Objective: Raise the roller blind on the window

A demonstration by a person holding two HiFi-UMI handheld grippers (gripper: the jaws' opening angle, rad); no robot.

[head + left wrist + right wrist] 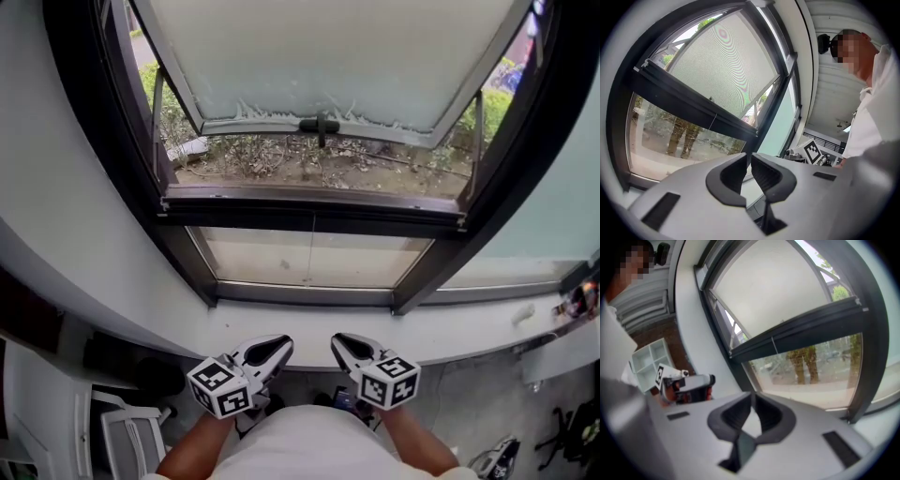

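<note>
L gripper [274, 348] and R gripper [343, 344] sit side by side at bottom centre of head view, just below the white sill [469, 339]. Both have jaws closed together w/ nothing between them. Roller blind [328, 56] covers the upper pane at top centre. Its bottom edge hangs above the dark crossbar [309, 211]. Lower pane [309, 258] is uncovered.

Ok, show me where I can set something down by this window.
The sill is bare along its middle, between the window frame and the left gripper and right gripper, and on leftward. Its right end is crowded with small items.
</note>
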